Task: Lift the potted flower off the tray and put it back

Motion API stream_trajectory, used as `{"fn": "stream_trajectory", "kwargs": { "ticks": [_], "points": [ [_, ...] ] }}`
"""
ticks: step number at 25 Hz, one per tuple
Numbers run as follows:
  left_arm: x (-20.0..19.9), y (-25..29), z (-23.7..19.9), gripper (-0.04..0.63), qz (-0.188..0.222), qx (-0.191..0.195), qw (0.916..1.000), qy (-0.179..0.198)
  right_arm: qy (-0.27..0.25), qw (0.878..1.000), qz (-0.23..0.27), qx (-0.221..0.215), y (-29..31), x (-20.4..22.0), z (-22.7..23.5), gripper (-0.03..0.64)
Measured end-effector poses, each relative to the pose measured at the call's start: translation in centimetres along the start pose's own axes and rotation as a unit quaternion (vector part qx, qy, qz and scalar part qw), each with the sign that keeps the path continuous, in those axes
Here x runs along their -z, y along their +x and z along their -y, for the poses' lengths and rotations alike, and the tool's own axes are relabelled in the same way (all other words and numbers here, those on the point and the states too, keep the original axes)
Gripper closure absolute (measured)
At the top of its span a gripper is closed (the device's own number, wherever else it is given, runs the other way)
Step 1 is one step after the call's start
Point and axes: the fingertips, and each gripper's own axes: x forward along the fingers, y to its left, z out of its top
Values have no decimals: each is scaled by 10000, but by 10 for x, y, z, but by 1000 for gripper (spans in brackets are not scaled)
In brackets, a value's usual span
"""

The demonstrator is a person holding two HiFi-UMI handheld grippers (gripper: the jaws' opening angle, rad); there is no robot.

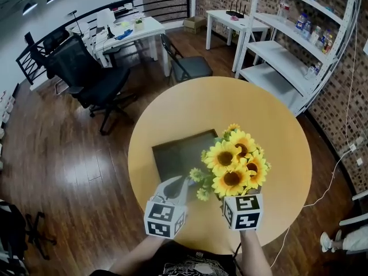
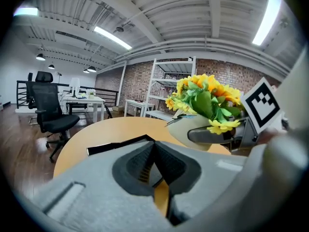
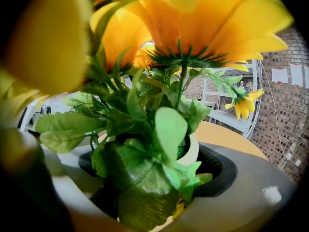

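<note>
The potted flower point(image 1: 233, 160), yellow sunflowers in a cream pot point(image 2: 193, 129), hangs over the round table to the right of the dark square tray point(image 1: 172, 154). My right gripper point(image 1: 238, 195) is shut on the pot's rim; in the right gripper view the grey jaws hug the pot point(image 3: 195, 151) and leaves hide much of it. One right jaw crosses the pot in the left gripper view. My left gripper point(image 1: 172, 186) sits at the tray's near edge point(image 2: 120, 144), its jaws together with nothing between them.
The wooden round table point(image 1: 276, 125) has bare top to the right and behind the tray. Beyond it stand a black office chair point(image 1: 86, 73), a folding chair point(image 1: 190, 68), a white desk point(image 1: 123, 30) and white shelving point(image 1: 299, 45).
</note>
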Motion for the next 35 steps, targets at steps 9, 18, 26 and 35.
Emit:
{"fn": "stream_trajectory", "kwargs": {
  "ticks": [9,18,26,35],
  "points": [
    [6,-1,-23,592,-112,-161,9998,-92,-10,9999,-140,-25,57,12,-9,118],
    [7,-3,-49,592,-218,-269,9992,-205,-128,9986,-515,-75,134,36,-26,118],
    [8,-4,-55,592,-271,-484,9981,-274,-224,9952,-944,-156,168,66,-28,118],
    [14,-4,-64,592,-312,-537,9974,-369,-397,9932,-1085,-127,182,77,-32,118]
  ]
}}
